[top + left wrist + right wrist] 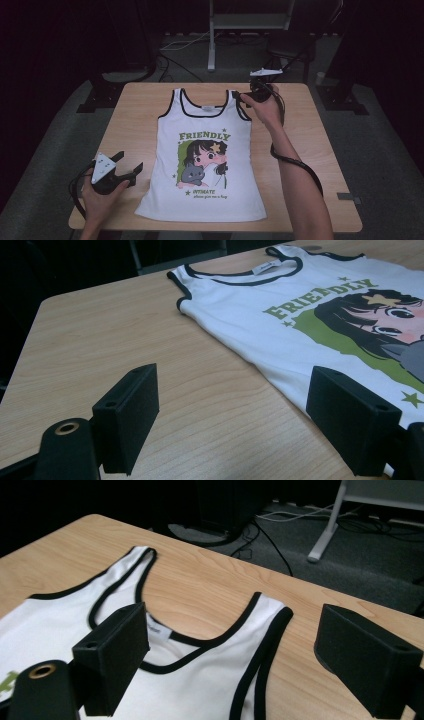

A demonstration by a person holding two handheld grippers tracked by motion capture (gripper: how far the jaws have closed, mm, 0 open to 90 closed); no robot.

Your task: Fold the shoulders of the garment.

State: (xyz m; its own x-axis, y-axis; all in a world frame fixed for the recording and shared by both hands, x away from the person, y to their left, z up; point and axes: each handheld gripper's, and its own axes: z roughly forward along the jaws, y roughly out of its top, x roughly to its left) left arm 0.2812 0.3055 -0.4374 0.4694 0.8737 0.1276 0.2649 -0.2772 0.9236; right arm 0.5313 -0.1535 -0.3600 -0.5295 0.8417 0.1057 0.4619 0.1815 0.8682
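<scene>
A white tank top point(205, 150) with black trim, the word FRIENDLY and a cartoon girl print lies flat on the wooden table point(135, 120), neck toward the far edge. My left gripper point(131, 167) is open near the shirt's lower left side, its jaws wide apart over bare wood in the left gripper view point(230, 415), the shirt point(300, 315) beside the right jaw. My right gripper point(240, 96) is open at the shirt's far right shoulder strap point(270, 635), which sits between the jaws in the right gripper view point(230, 655).
A metal stand leg point(212, 45) and cables point(175, 65) sit on the grey floor beyond the table's far edge. Dark equipment bases point(105, 90) flank the table. Bare wood lies on both sides of the shirt.
</scene>
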